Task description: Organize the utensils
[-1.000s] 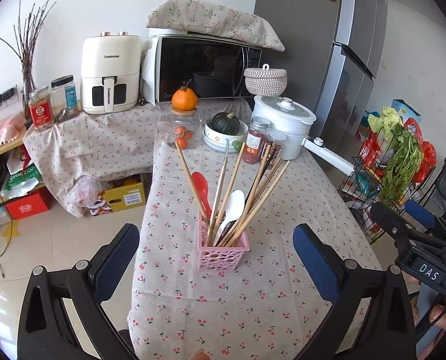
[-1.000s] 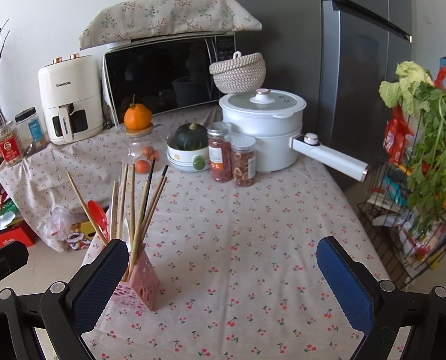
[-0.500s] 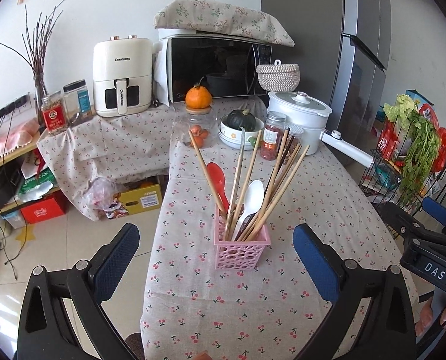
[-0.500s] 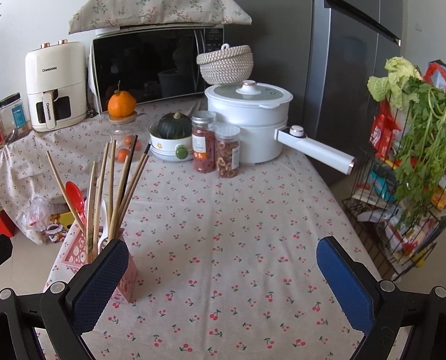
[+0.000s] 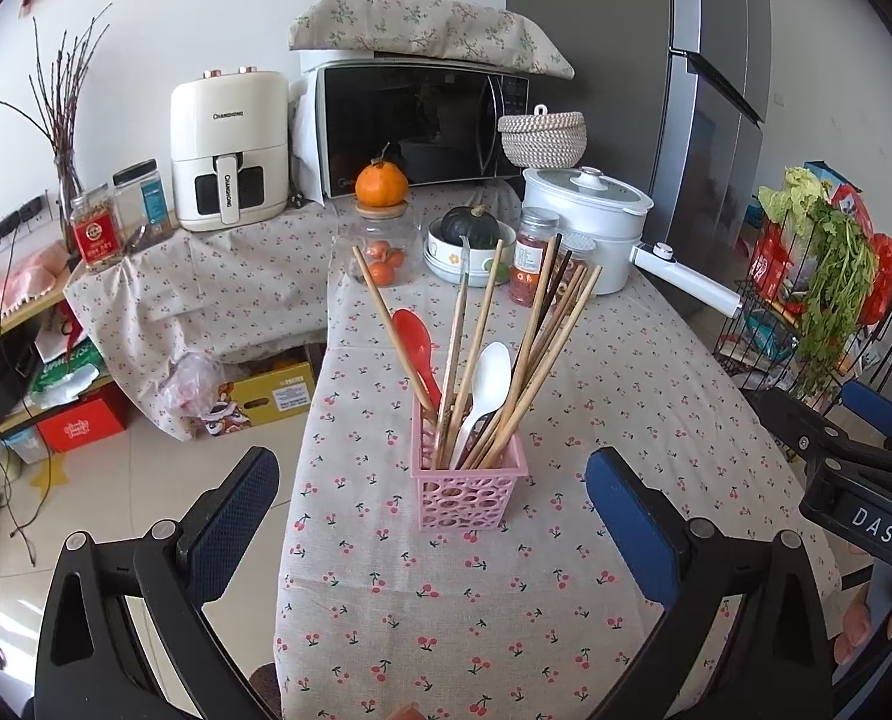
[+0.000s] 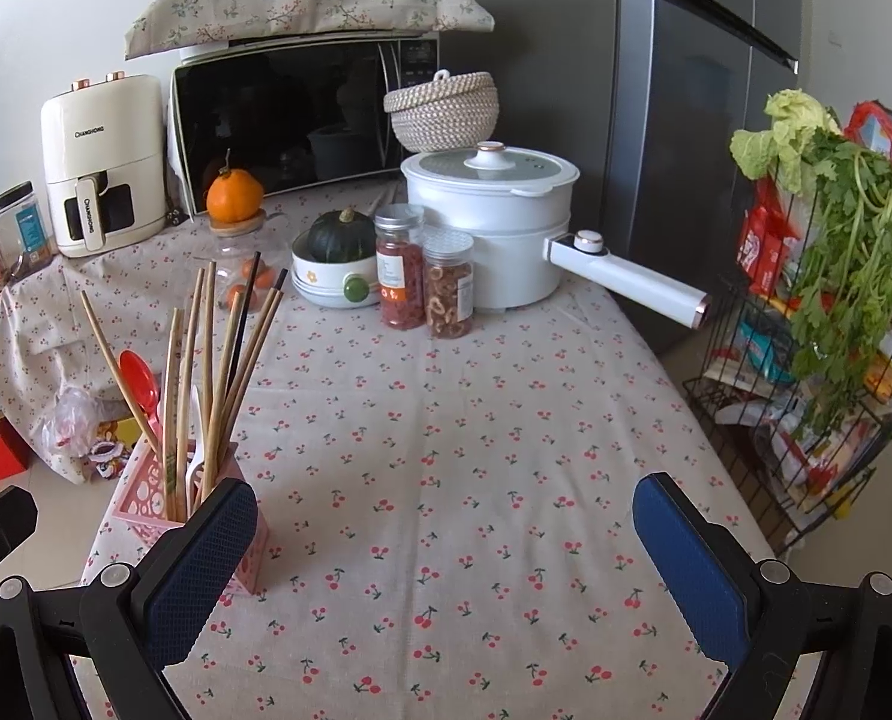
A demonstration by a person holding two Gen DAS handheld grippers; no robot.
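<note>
A pink perforated utensil holder point(image 5: 468, 491) stands on the cherry-print tablecloth point(image 5: 625, 372). It holds several wooden chopsticks point(image 5: 541, 336), a red spoon point(image 5: 414, 342) and a white spoon point(image 5: 486, 384). My left gripper point(image 5: 431, 507) is open and empty, its fingers either side of the holder but nearer to me. In the right wrist view the holder point(image 6: 146, 501) sits at the left, partly behind my left finger. My right gripper point(image 6: 446, 552) is open and empty above bare cloth.
At the table's far end stand a white pot with a long handle point(image 6: 505, 240), two spice jars point(image 6: 425, 282), a bowl with a green squash point(image 6: 335, 264), an orange on a glass jar point(image 6: 236, 204), a microwave point(image 6: 302, 120) and an air fryer point(image 6: 104, 162). A wire rack of greens point(image 6: 829, 312) stands right.
Both grippers have pulled back and risen a little; the holder now sits more centred between the left fingers. Nothing on the table has moved.
</note>
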